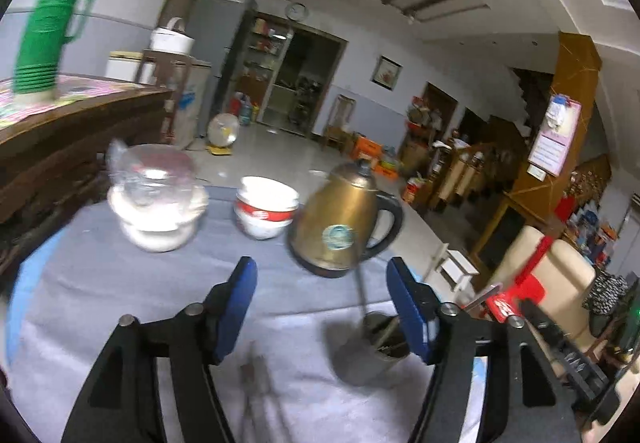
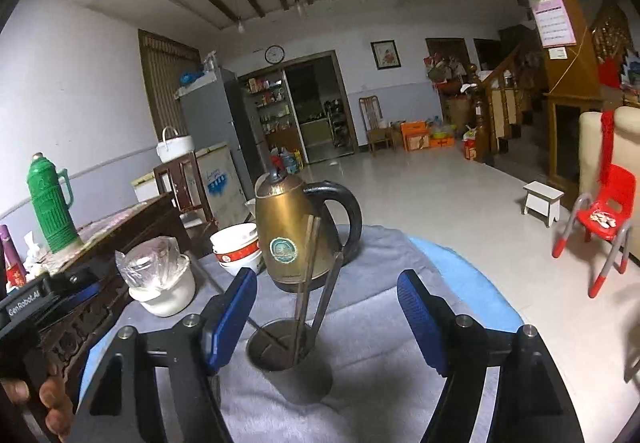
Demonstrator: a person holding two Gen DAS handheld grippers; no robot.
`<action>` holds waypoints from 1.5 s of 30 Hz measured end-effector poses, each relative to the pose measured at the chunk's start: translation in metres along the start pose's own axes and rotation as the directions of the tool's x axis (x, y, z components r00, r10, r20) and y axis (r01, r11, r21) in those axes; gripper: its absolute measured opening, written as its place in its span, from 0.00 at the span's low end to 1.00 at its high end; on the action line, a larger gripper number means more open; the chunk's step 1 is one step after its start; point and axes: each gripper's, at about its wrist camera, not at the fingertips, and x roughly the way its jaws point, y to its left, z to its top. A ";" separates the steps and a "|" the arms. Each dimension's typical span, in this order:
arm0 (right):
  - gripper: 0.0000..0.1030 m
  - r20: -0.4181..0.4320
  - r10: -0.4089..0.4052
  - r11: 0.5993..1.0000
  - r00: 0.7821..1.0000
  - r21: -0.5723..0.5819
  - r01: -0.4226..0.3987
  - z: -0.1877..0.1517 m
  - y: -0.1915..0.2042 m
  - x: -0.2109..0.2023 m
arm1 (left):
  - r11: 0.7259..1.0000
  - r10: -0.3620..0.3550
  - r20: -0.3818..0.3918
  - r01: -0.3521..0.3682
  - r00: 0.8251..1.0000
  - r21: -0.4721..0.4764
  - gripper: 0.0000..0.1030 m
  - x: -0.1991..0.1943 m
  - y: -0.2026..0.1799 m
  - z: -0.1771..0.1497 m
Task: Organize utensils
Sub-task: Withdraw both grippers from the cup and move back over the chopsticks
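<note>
The metal utensil cup (image 2: 289, 357) stands on the grey cloth (image 2: 360, 323) in front of the brass electric kettle (image 2: 294, 231), and several thin utensils (image 2: 310, 283), chopsticks or slim handles as far as the view tells, lean out of it against its rim. These look light, stiff and smooth, so they would likely slip unless pinched mid-shaft, clear of the cup's rim; the cup itself seems light enough to tip if a shaft is levered sideways. The right gripper (image 2: 327, 317) hovers just before the cup, jaws apart and empty. The left gripper (image 1: 322, 305) is also spread wide, holding nothing, the cup beside its right finger. Left of the kettle sit stacked red-and-white bowls (image 2: 237, 249), then a plastic-covered white pot (image 2: 160, 283).
</note>
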 end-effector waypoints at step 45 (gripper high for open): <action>0.39 -0.617 0.141 0.981 0.775 -0.017 -0.192 -0.163 0.055 0.039 | 0.962 0.271 -0.616 -0.192 0.739 0.193 0.05 0.044 0.062 -0.160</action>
